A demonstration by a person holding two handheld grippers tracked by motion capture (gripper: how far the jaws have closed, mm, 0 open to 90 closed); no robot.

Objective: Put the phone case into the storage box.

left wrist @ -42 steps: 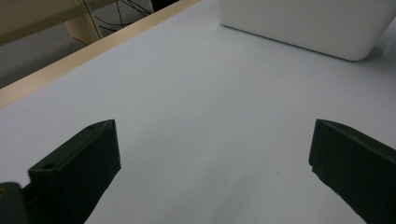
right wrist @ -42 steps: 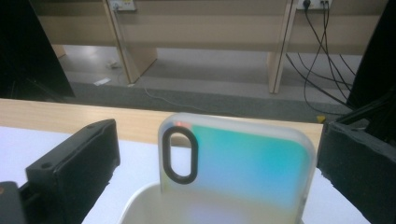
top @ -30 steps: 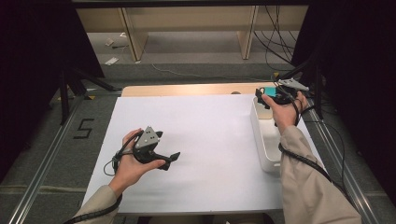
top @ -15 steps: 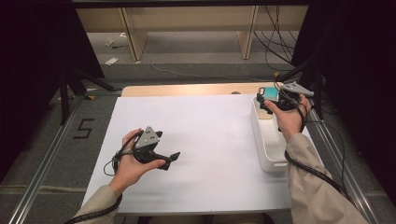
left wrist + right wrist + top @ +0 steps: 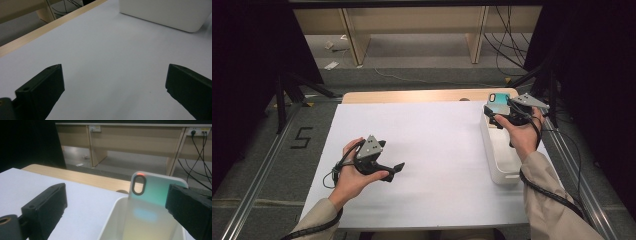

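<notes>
The right claw [image 5: 498, 111] hung over the far end of the white bin [image 5: 499, 165], its jaws spread wide with nothing between them. In the right gripper view the phone case [image 5: 155, 202] stood nearly upright inside the bin [image 5: 110, 225], leaning at its far end, its oval camera hole uppermost; whether the right-hand jaw touched the case's edge I could not tell. It looked to me like the approach to a grasp, not yet closed. The next move would call for lowering the jaws to either side of the case, clenching on its thin edges, then lifting it clear of the bin's wall. The left claw [image 5: 384, 167] hung low over the bare white worktop [image 5: 437, 150], well to the left of the bin, jaws also released and empty, seemingly waiting.
</notes>
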